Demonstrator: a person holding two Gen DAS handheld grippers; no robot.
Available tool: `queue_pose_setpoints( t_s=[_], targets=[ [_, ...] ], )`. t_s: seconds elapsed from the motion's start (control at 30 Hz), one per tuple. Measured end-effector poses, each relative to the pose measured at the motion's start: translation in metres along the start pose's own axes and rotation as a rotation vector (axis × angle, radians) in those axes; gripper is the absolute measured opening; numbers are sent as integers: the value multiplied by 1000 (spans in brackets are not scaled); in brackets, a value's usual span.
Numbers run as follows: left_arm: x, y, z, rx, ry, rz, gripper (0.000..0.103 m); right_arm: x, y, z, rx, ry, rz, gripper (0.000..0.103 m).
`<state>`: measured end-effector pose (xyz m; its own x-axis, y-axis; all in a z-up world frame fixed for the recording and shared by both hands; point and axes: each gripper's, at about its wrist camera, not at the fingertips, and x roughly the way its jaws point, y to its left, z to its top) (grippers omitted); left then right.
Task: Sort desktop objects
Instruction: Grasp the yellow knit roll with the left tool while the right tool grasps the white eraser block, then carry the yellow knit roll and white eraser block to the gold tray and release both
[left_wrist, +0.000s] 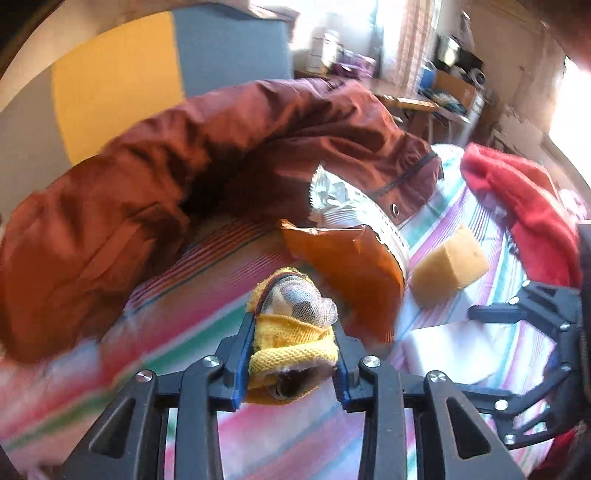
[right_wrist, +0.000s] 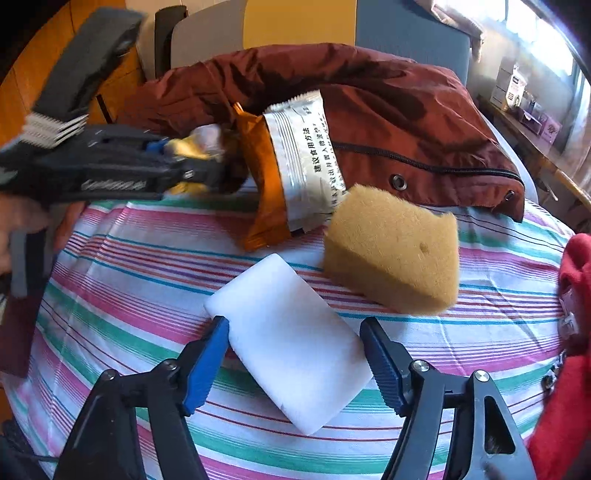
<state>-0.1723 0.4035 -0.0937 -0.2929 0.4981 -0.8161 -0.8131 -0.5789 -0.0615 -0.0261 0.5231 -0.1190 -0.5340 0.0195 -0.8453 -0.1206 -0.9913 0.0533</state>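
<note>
Left jaws pinch a knitted yellow scrubber (left_wrist: 291, 343); right jaws stand spread around a smooth white foam block (right_wrist: 291, 343).

Strong daylight is admitted from windows (left_wrist: 391, 33) at one to two o'clock, where detail is blown out to white. Warm light is cast across the striped cloth (right_wrist: 147, 258). Motion blur is seen at seven to nine o'clock in the left view. Straight lines are bowed by fisheye distortion, and corners are vignetted black.
</note>
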Motion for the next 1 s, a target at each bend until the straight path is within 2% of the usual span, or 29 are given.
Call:
queue_pose_setpoints(
  t_s=[0.27,0.4,0.77,1.0],
  targets=[
    [-85,9,-39,-74,-115,136,36,1,30,-2,-57,12,31,73],
    [-114,2,-52,-111,-150,183,36,-2,39,0,-42,14,45,73],
    [-184,9,-96,-196,-226,230,36,-14,79,2,-71,1,38,73],
    [-204,18,-128,-241,-228,252,36,-33,110,1,-77,-22,62,73]
  ],
)
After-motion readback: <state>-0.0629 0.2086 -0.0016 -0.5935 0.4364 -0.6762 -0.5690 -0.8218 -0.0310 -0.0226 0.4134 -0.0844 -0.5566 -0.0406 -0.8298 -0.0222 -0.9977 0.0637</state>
